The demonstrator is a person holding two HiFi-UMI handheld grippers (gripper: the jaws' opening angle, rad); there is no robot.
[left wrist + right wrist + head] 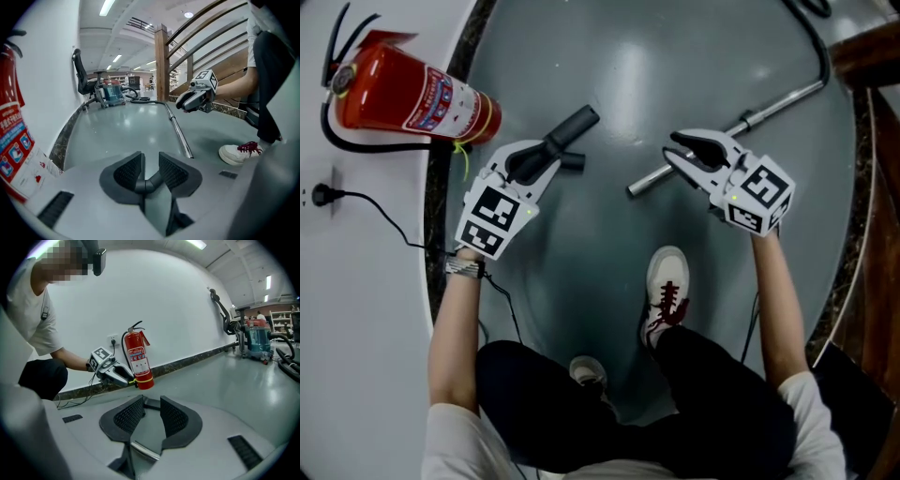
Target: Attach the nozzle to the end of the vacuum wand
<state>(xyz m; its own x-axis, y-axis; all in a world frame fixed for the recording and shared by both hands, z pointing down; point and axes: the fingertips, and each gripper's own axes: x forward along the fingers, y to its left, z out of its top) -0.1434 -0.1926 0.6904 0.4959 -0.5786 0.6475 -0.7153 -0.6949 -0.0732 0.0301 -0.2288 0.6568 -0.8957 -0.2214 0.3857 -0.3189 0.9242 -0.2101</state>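
Floor: smooth, glossy grey floor (609, 84), meeting a white wall (356, 309) at a dark speckled skirting.
Landmark: red fire extinguisher (412, 94) against that wall.
Nozzle: matte black plastic nozzle (572, 127), tubular with a short side stub, lying just beside the fire extinguisher on its side away from the wall.
Vacuum wand: thin, straight chrome vacuum wand (769, 105), farther from the fire extinguisher, beyond the nozzle, with one end turned back toward it.
Left gripper: left gripper (536, 159) has its jaws apart, straddling the nozzle's round neck without pressing on it.
Right gripper: right gripper (673, 150) has its jaws apart over the wand near that end, with no grip.
Pads: dark, waffle-textured rubber pads (126, 172).
Doing it well: probably close squarely on both round, slippery tubes, lift them, line up their axes, then push straight in without twisting.
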